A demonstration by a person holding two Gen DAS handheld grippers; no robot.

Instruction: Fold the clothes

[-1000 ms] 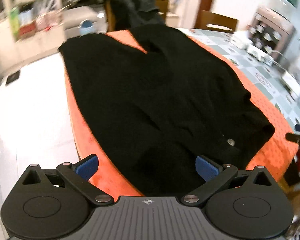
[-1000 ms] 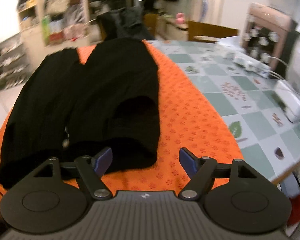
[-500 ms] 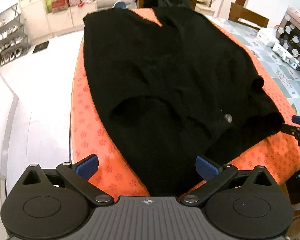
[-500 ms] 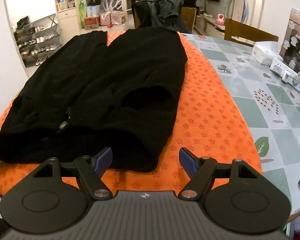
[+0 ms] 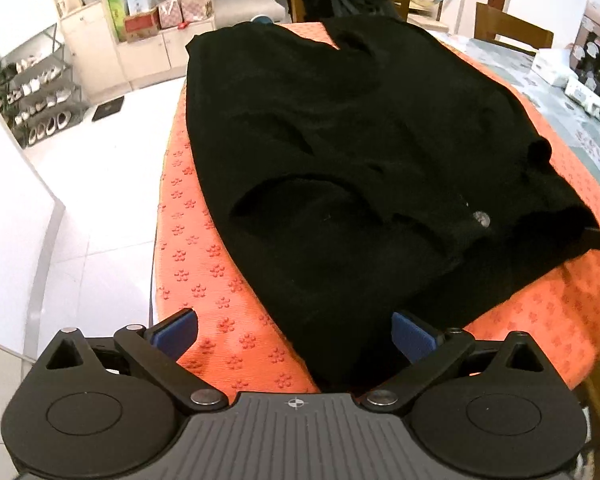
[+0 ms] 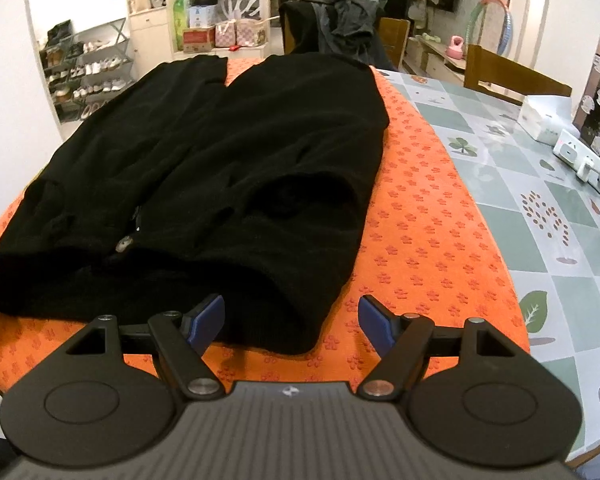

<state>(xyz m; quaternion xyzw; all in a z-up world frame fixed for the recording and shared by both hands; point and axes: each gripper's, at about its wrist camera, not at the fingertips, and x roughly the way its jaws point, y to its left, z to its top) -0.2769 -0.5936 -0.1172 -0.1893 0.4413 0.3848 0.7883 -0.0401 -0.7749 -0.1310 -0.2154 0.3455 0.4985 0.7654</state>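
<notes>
Cluttered shelving and a shoe rack (image 6: 88, 76) line the far wall of a lived-in dining room, where a pair of black trousers (image 6: 228, 168) lies flat on an orange flower-print mat (image 6: 428, 224) spread over the counter (image 6: 540, 208), ready for folding. The garment appears laid lengthwise with its legs side by side and pointing away, its waistband and silver button (image 5: 482, 218) nearest the person, apparently so both near corners can be taken at once. The left tool (image 5: 294, 336) hangs just above the waistband's left corner, its blue pads spread wide with black cloth and mat showing between them and nothing pinched. The right tool (image 6: 292, 322) hovers likewise over the opposite corner, pads spread and empty, the hem edge lying between them. Both seem poised for the first grasp; no fold looks started. Containers are few and sit well apart from the work: a white box (image 6: 544, 118) rests on the tiled counter beside a power strip (image 6: 588, 162), its contents hidden, while cartons and bags crowd the distant shelves. Dark clothing drapes a chair (image 6: 336, 28) beyond the mat.
</notes>
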